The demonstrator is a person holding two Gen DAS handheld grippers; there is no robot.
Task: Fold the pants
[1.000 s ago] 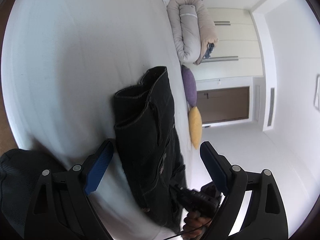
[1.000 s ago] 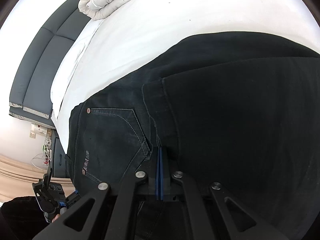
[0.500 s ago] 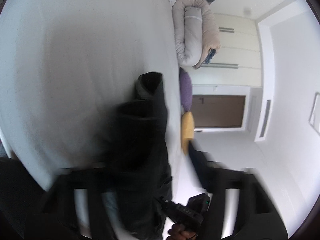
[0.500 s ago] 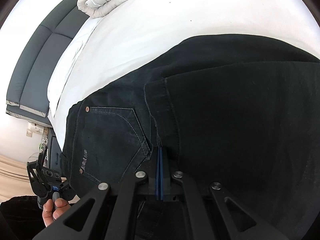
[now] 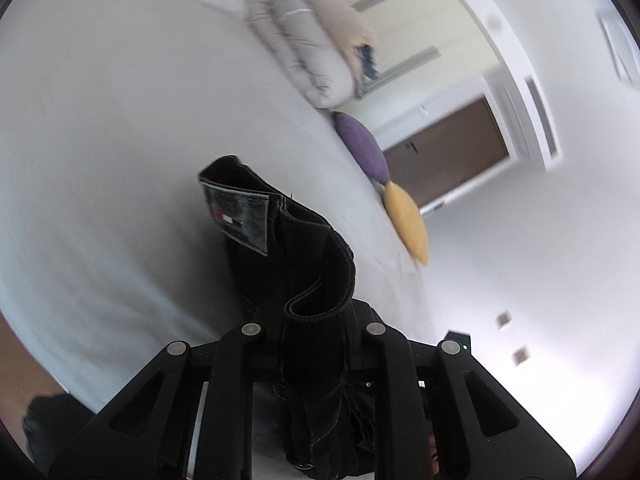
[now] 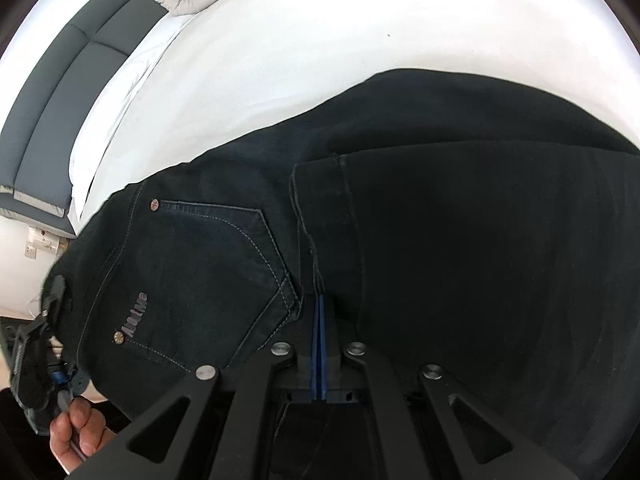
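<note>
Pinching pants [image 6: 440, 260] edges over bed [image 6: 320, 60]

White bed [image 6: 320, 40], black pants [image 6: 440, 240] spread on it, rolled duvet [image 5: 312, 52], purple cushion [image 5: 360, 144], yellow cushion [image 5: 406, 216]

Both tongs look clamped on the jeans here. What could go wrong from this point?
1. The left tongs pinch a thick, bunched waistband of the jeans; layers might slip out unevenly and spoil the fold.
2. The right tongs grip only a thin edge near the hem, so a pull could free it.
3. The jeans lie near the bed edge by the cushions; dragging might knock those off.
</note>
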